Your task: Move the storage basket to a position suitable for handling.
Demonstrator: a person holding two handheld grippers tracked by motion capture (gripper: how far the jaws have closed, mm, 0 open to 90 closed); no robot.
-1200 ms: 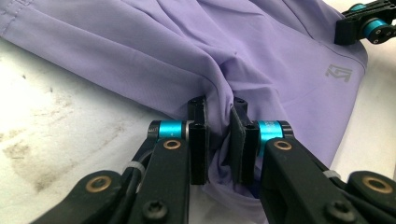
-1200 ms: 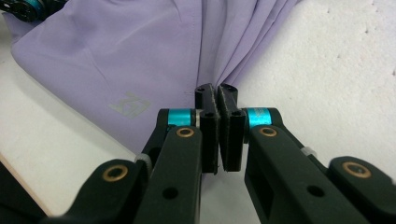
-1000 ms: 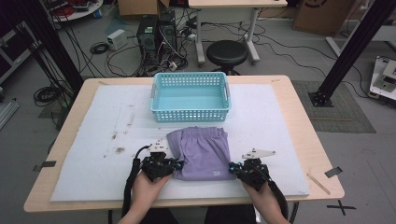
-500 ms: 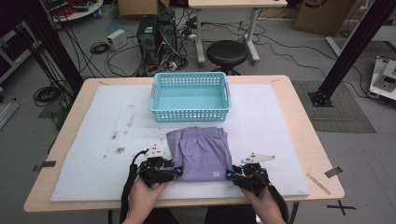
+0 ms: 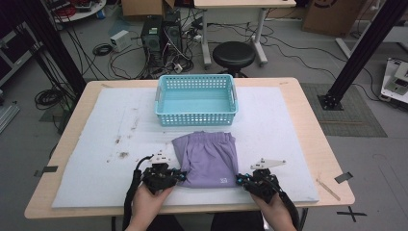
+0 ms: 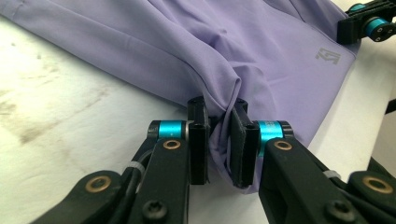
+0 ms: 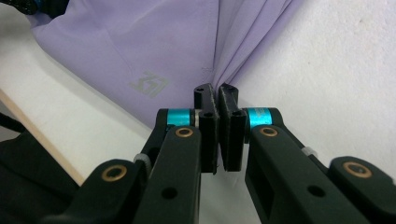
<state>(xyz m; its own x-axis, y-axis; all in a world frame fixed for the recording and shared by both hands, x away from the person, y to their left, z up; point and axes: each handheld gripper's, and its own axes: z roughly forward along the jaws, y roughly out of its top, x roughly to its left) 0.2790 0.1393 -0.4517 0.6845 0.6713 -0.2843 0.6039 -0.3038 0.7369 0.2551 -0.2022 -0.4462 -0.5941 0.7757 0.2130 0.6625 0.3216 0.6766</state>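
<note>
Shorts (image 5: pixel 208 159) lay just in front of the basket (image 5: pixel 196 117). My left gripper (image 6: pixel 218 140) and right gripper (image 7: pixel 217 122) each pinched a near corner; next I judged a lift together.

Shorts (image 5: pixel 208 155) lie on the mat (image 5: pixel 96 144), near my edge of the table (image 5: pixel 317 144). Basket (image 5: pixel 196 100) sits just behind them, farther from me. My left gripper (image 5: pixel 182 175) is at the shorts' near left corner, my right gripper (image 5: pixel 237 180) at the near right corner. Stool (image 5: pixel 234 54) stands on the floor behind the table.
</note>
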